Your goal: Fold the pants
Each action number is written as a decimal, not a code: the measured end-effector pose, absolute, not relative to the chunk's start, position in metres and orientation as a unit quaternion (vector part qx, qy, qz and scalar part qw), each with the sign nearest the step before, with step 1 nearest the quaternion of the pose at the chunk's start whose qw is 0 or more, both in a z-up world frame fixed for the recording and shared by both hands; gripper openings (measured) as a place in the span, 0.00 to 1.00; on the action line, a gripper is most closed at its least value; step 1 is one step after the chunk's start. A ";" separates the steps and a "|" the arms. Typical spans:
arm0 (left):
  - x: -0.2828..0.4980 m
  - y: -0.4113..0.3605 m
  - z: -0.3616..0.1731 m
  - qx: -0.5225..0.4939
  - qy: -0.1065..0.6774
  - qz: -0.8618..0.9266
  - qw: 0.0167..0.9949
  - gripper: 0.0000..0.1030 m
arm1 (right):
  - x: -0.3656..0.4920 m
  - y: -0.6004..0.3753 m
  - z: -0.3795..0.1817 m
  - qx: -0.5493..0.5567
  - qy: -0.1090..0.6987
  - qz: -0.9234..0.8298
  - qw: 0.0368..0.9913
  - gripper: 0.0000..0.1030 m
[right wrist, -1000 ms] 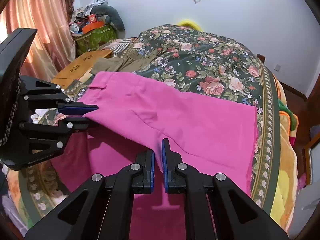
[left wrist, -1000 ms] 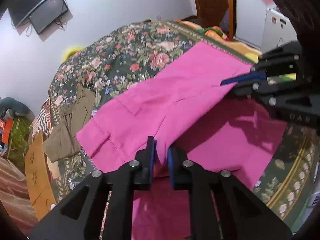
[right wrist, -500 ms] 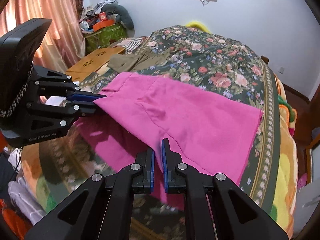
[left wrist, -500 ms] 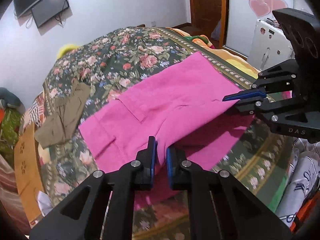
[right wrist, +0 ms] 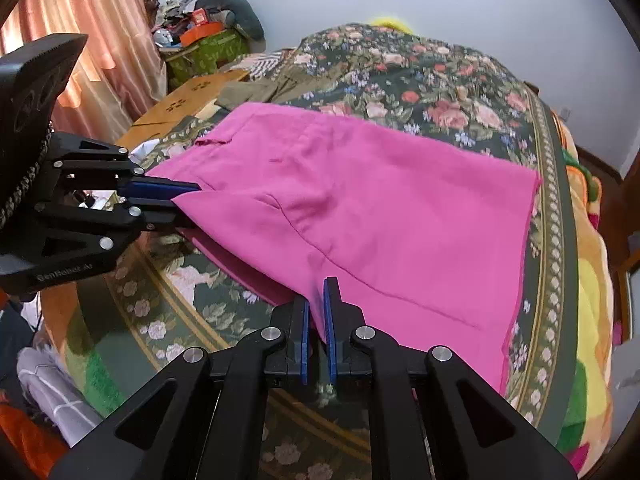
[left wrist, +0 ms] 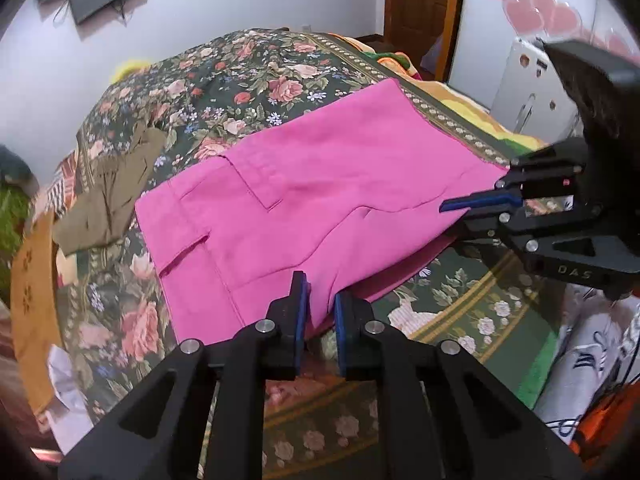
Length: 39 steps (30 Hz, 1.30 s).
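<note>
The bright pink fabric pants (left wrist: 320, 184) lie folded over on a dark green floral bedspread (left wrist: 248, 76), with their near edge hanging just over the patterned border at the foot of the bed. In the right wrist view the far hem of the pink pants (right wrist: 360, 208) stops short of the bedspread's (right wrist: 420, 76) dotted border strip, and a wide stretch of flowered cover lies bare beyond the pants toward the wall. A crumpled olive-brown garment (left wrist: 108, 196) lies on the bed near the waistband side, apart from the pink cloth. A wooden board with flower cut-outs (right wrist: 184, 100) runs along that side of the bed. Loose white clothing (left wrist: 588, 360) sits below the bed's near edge.

The black left gripper with blue pads (left wrist: 320, 316) sits at the near edge of the pants; its jaws are opening, with a fold of pink cloth between the pads and a small gap showing beside the cloth. In the right wrist view the left gripper (right wrist: 176, 196) meets the corner of the pants from the side. The black right gripper with blue pads (right wrist: 316, 320) is clamped on the near edge of the pants, the cloth pinched tight between its pads; seen from the left wrist, the right gripper (left wrist: 452, 212) holds the raised corner above the bedspread.
</note>
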<state>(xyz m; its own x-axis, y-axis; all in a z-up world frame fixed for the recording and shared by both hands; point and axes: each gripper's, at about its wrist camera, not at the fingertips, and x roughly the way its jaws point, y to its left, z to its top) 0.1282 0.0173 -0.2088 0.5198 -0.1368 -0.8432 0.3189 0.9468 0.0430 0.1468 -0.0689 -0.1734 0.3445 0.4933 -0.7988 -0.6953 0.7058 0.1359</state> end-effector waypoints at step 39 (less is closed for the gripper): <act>0.123 0.096 -0.208 -0.060 0.470 -0.037 0.880 0.14 | 0.165 -0.154 -0.198 -0.016 0.491 0.248 0.835 0.51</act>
